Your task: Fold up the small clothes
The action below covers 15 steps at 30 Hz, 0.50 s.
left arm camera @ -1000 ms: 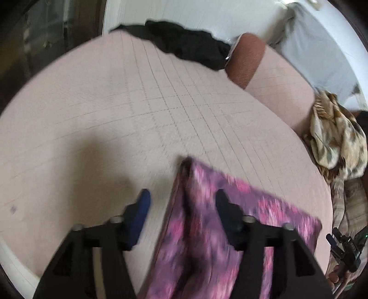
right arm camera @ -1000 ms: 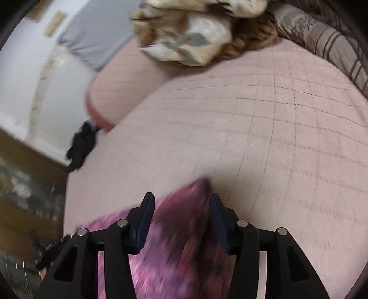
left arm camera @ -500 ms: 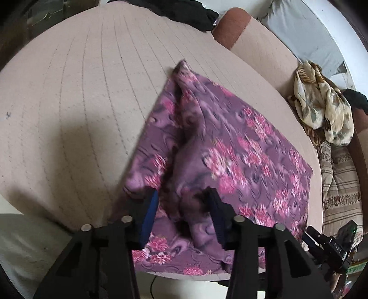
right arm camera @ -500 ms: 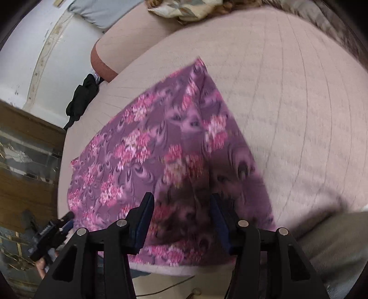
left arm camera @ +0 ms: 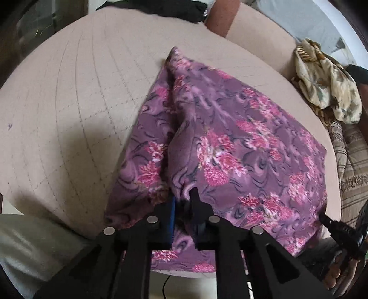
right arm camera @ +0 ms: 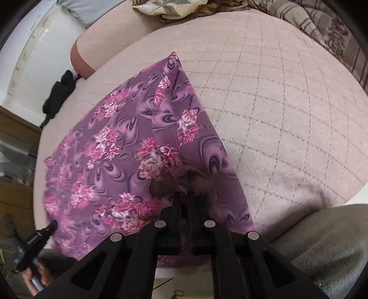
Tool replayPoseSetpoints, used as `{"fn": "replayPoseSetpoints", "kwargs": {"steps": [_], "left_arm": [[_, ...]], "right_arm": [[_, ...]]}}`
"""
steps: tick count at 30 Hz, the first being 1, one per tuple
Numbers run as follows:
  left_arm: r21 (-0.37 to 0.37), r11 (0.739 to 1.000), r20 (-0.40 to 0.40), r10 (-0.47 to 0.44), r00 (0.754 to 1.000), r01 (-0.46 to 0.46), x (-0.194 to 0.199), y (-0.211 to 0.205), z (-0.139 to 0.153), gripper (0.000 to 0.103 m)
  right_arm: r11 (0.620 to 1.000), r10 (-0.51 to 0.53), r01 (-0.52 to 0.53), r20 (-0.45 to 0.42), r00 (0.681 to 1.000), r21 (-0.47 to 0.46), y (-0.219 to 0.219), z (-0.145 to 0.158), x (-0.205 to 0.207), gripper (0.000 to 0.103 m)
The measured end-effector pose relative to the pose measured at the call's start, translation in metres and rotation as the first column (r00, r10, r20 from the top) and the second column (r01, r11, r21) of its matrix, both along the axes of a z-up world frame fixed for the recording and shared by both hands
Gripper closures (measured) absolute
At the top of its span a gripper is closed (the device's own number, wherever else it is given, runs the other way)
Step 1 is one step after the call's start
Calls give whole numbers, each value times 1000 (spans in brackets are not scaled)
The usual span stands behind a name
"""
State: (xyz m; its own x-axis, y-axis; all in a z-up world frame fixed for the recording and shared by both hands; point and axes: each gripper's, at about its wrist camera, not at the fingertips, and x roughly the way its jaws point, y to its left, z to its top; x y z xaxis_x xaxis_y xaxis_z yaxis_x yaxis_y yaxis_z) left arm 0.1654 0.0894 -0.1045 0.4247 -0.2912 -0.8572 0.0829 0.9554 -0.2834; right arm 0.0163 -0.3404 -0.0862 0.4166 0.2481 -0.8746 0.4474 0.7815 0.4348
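A purple cloth with pink flowers [left arm camera: 230, 142] lies spread on the pink quilted bed [left arm camera: 69, 103], its near edge hanging over the bed's front. My left gripper [left arm camera: 184, 200] is shut on a pinched fold near the cloth's left front edge. In the right wrist view the same cloth [right arm camera: 128, 149] lies spread, and my right gripper [right arm camera: 184, 200] is shut on a fold near its right front edge. The far corners lie flat on the bed.
A black garment [left arm camera: 165, 9] lies at the bed's far edge. A beige patterned cloth pile [left arm camera: 326, 82] and a striped blanket [left arm camera: 352, 165] lie to the right. A pink bolster [right arm camera: 105, 39] lies at the bed's head. My trouser leg [right arm camera: 326, 248] shows at the near edge.
Both grippers pulled back to the cloth's near edge and closed from open onto folds of it. The cloth now lies spread across the bed.
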Motion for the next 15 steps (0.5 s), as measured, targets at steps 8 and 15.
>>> {"fn": "replayPoseSetpoints", "kwargs": {"steps": [8,15], "left_arm": [[-143,972,96,200,975,-186,-9,51,31,33],[-134,974,-5,185,983,-184,11,61,3,31]], "right_arm": [[998,61,-59,288,956,-16,26,80,-18,31],[946,272,-318,371,888,66,103,112,30,29]]}}
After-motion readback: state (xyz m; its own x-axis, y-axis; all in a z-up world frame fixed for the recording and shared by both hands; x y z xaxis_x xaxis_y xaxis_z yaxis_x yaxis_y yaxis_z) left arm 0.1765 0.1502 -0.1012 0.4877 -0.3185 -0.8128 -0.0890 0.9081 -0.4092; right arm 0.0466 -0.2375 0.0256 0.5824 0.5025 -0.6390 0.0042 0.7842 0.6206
